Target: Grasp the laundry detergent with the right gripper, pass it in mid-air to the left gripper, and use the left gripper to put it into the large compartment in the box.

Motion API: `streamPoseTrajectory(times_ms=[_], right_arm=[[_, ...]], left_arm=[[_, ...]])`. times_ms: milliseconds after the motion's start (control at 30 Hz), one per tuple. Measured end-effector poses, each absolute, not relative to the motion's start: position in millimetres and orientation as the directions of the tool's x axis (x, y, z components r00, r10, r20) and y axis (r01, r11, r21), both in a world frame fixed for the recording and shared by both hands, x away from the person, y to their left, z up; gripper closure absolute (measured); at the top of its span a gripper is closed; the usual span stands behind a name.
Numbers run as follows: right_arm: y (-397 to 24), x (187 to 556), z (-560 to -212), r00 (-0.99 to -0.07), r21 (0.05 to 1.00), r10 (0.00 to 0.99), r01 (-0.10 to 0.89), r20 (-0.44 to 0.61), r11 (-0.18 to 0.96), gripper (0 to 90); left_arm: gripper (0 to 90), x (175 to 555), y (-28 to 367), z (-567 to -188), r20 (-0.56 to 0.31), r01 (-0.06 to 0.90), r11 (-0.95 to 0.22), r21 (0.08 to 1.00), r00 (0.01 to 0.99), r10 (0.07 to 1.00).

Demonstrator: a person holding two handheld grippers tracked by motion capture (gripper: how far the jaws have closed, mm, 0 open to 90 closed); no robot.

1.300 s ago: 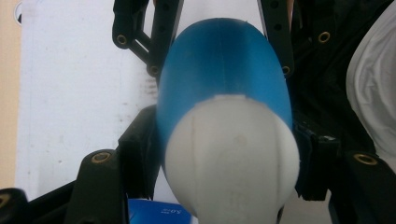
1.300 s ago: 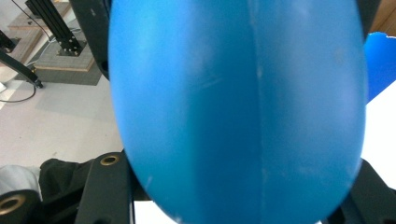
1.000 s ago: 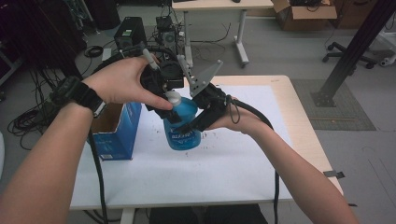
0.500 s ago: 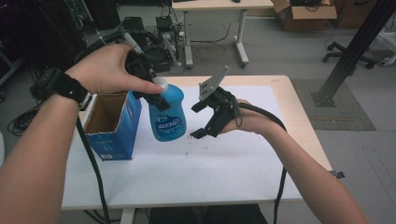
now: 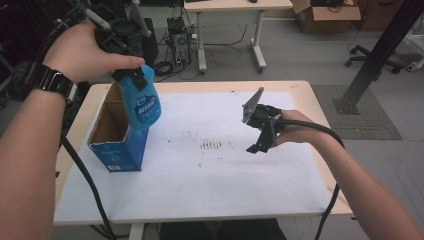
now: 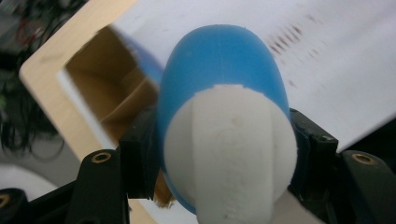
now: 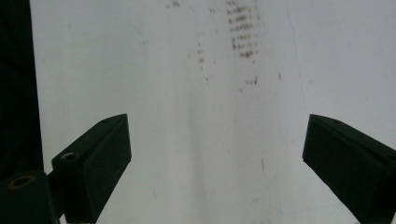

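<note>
Blue plastic bottle [image 5: 142, 102], hung cap-up in the left tool [image 5: 131, 77] above the open cardboard box [image 5: 117, 137] at the desk's [image 5: 200, 220] nine o'clock edge. The left tool's jaws are clenched on the bottle at its white cap [image 6: 231, 154], as the left gripper view shows. Smooth, rounded walls look stiff but slippery; judged light enough for one grip, best taken high at the neck, where the shoulder stops a slide. At three o'clock, the right tool [image 5: 260, 140] is released, jaws wide over the bare white sheet [image 7: 210, 93].
</note>
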State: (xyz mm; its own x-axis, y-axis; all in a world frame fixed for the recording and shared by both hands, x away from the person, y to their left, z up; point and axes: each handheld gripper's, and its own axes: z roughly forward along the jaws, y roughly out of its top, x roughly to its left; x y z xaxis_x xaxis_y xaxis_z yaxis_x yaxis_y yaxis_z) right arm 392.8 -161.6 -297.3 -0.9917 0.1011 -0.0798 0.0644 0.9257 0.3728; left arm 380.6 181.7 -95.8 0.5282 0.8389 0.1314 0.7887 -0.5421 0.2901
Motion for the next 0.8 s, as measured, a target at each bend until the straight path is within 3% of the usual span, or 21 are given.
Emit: streamPoseTrajectory(times_ms=[67, 267, 533, 800], right_arm=[[-166.4, 393.7, -298.5, -0.991, 0.362, 0.112, 0.077, -0.076, 0.929, 7.6], [-195.7, 402.0, -302.8, -0.982, 0.31, 0.162, 0.127, -0.093, 0.942, 7.8], [-224.3, 407.3, -301.4, -0.972, 0.301, 0.215, 0.178, -0.095, 0.937, 8.2], [-235.9, 409.4, -298.7, -0.967, 0.304, 0.236, 0.198, -0.096, 0.932, 8.4]], left_arm=[[38.0, 381.4, 185.9, -95.2, 0.14, 0.799, -0.527, 0.291, 0.509, 0.849], [38.0, 386.4, 222.4, -90.8, 0.083, 0.898, -0.297, 0.323, 0.286, 0.955], [38.0, 389.0, 256.4, -98.0, 0.061, 0.935, -0.144, 0.323, 0.132, 0.989], [38.0, 392.6, 263.8, -107.1, 0.048, 0.941, -0.115, 0.318, 0.105, 0.993]])
